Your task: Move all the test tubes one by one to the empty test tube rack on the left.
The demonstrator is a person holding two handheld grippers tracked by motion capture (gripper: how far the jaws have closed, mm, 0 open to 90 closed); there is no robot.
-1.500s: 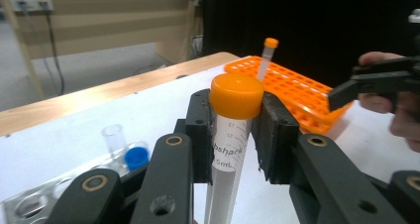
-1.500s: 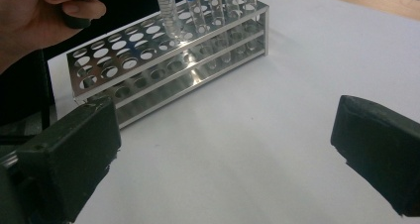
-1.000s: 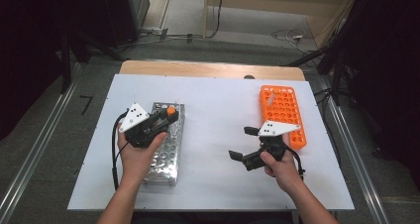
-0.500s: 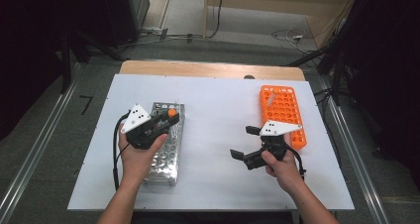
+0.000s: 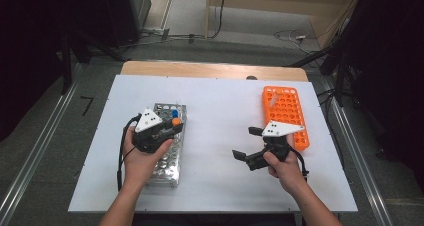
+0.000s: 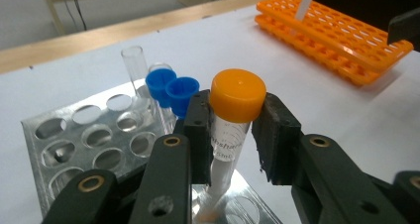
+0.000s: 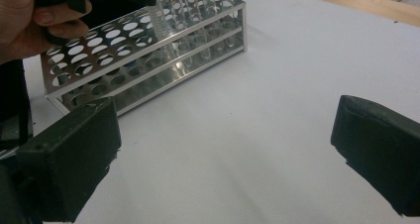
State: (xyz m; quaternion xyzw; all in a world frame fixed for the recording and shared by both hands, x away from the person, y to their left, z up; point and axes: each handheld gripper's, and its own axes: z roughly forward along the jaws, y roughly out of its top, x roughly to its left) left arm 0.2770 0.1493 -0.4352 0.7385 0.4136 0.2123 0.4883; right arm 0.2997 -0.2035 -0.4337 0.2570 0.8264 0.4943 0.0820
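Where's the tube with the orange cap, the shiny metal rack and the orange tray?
orange-capped tube (image 6: 237,95), left gripper view, on the side of its cap.
metal rack (image 7: 148,43), right gripper view, on its top plate between holes.
orange tray (image 5: 285,106), high view, on its holed top near the middle.

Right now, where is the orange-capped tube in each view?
High view: orange-capped tube at left gripper, over metal rack.
Left gripper view: centre, between the jaws.
Right gripper view: top left, clear body under the hand.
Shared landmark: metal rack.
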